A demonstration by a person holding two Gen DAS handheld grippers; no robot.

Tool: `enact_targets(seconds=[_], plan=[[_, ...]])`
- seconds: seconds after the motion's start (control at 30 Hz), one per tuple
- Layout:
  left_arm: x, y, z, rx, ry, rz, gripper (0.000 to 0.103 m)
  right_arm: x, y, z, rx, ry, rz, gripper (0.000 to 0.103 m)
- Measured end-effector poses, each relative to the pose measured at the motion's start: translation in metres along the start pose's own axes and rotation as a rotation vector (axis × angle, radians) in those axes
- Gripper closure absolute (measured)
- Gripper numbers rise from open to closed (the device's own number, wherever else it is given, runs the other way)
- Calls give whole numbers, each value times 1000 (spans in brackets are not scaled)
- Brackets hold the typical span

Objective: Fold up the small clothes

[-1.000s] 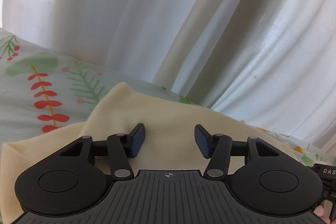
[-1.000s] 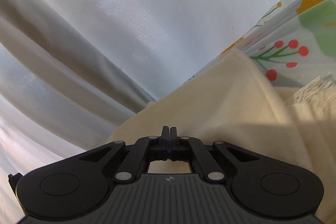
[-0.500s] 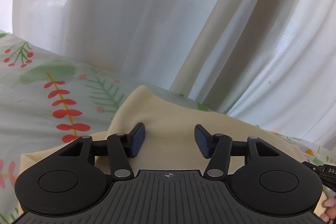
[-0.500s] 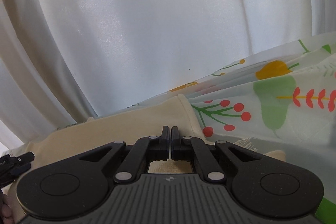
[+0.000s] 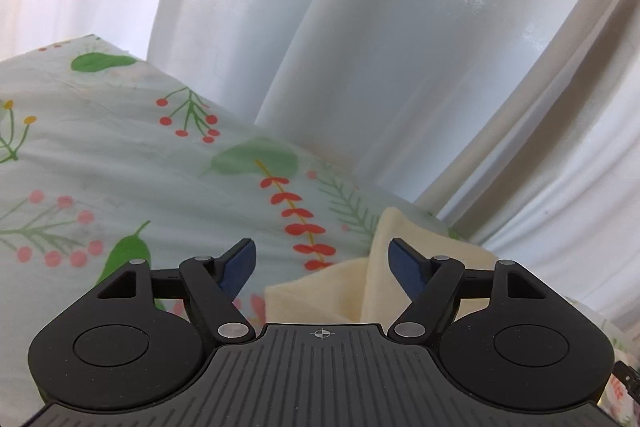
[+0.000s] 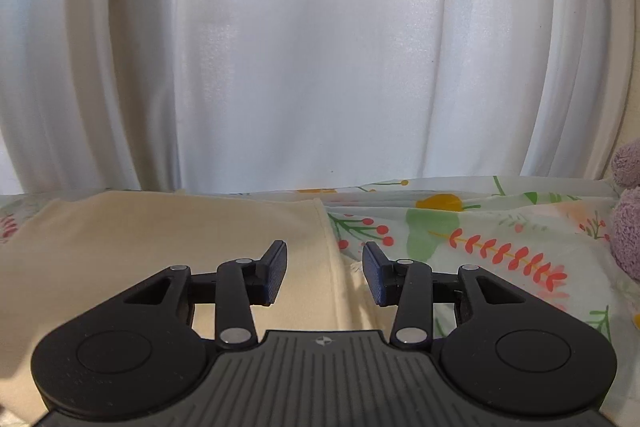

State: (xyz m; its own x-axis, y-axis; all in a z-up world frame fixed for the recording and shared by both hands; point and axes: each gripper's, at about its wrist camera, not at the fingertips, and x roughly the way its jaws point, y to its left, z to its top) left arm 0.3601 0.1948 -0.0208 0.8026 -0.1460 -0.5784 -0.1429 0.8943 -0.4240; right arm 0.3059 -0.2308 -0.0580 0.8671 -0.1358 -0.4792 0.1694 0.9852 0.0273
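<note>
A cream-coloured small garment lies flat on a floral sheet. In the right wrist view my right gripper is open and empty, its jaws astride the garment's right edge. In the left wrist view the garment shows as a folded corner under the right finger. My left gripper is open and empty, over the garment's left edge and the sheet.
White curtains hang close behind the surface in both views. A fuzzy purple object sits at the far right edge of the right wrist view.
My right gripper has opened and let go of the garment, which now lies flat. My left gripper has swung left, from over the garment to its left edge.
</note>
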Motion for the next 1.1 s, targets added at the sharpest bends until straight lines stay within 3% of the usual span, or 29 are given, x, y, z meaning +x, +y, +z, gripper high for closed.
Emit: enact_targets(seconds=[0.1,0.27,0.43,0.47,0.5,0.6,0.8,0.87,1.1], plan=[[-26,12,-11,-32,73,-87,24,-34,6,-20,33,53,101,60],[-26,21,-36,-110,187,-155,27,-46,19,-44,-4,124,138,60],[-13,25,-46,-151,224,-164,45,-49,20,-46,17,130,160,60],[-10,27,-46,-165,229,-169,51,-50,20,-46,15,128,161,60],[-8,30,-47,-188,235,-175,63,-52,22,-46,9,127,163,61],[2,39,-47,-233,268,-199,77,-50,22,-47,1,132,160,61],[-7,33,-41,-236,241,-236,87,-45,20,-45,19,148,141,63],[-17,21,-35,-213,206,-290,88,-45,18,-43,22,140,137,64],[-31,-56,-26,-82,173,-421,88,-44,10,-37,54,124,125,68]])
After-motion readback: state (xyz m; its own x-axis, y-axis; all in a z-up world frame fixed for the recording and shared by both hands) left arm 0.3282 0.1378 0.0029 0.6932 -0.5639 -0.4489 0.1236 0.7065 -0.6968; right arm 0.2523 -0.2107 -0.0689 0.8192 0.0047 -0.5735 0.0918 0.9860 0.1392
